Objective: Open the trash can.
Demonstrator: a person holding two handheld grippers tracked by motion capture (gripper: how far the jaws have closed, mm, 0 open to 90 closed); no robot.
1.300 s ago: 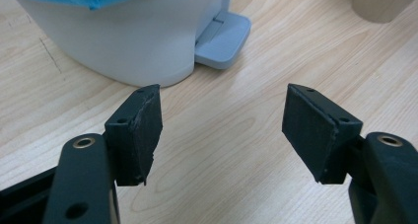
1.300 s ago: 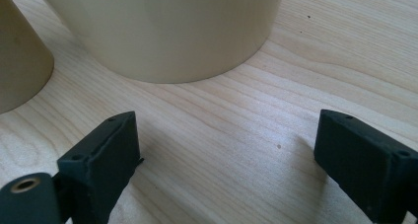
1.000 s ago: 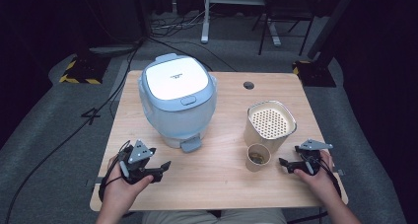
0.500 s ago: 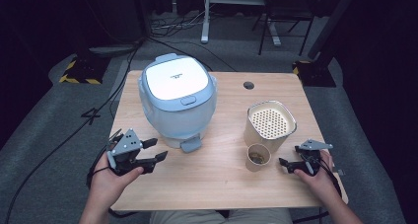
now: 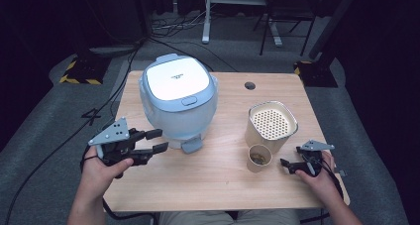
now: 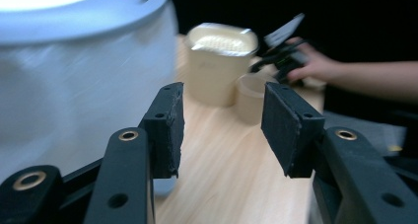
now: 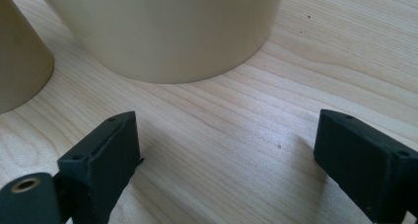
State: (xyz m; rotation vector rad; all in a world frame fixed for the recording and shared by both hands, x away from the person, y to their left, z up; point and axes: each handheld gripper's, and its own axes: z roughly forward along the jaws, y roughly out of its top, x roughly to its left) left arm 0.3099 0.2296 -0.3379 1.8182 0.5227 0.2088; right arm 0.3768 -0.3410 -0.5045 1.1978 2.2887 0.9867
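Left tool [image 5: 157, 140] has lifted, jaws just narrowing on nothing; rice cooker [image 5: 178, 101] lies just beyond. Right tool [image 5: 286, 164] open.

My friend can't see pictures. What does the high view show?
A pale blue rice cooker sits on a wooden table, beside a cream container and a small cup. The left gripper is near the cooker, its jaws holding nothing; the right gripper rests by the cup.

table [image 5: 223, 185]: pale matt wood | cooker [image 5: 178, 103]: glossy plastic | claw pads [image 6: 172, 130]: rough matt black
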